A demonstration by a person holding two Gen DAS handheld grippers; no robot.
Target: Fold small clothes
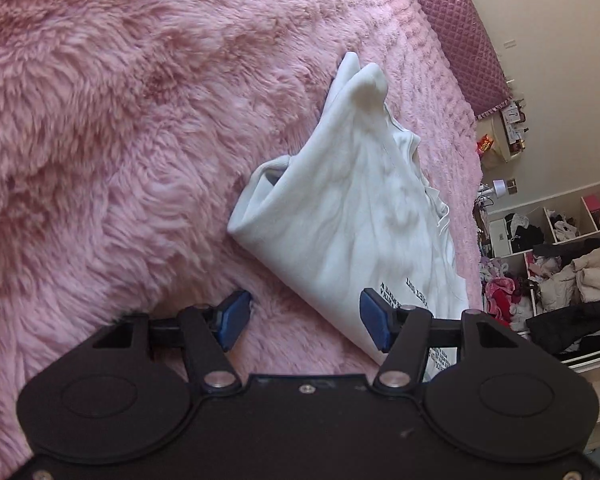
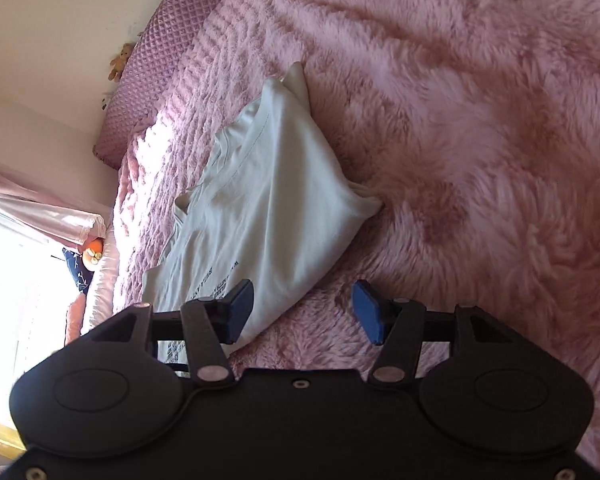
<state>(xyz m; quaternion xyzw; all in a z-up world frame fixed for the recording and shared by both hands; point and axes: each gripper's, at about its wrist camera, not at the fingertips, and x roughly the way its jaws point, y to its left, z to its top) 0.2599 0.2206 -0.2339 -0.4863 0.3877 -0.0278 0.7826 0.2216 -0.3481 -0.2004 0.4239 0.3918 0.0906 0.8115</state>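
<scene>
Shirt [image 1: 352,216] lying soft, light, limp on bed [image 1: 100,120]; pinching near hem corners; both claws [image 1: 305,320] [image 2: 303,312] gaping, empty.

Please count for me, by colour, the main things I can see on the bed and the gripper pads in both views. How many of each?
White: 1, the folded garment lying on the blanket.
Pink: 1, the fluffy blanket.
Purple: 1, the quilted headboard.
Blue: 4, two pads on the left gripper and two on the right gripper, both open.
Total: 7
</scene>
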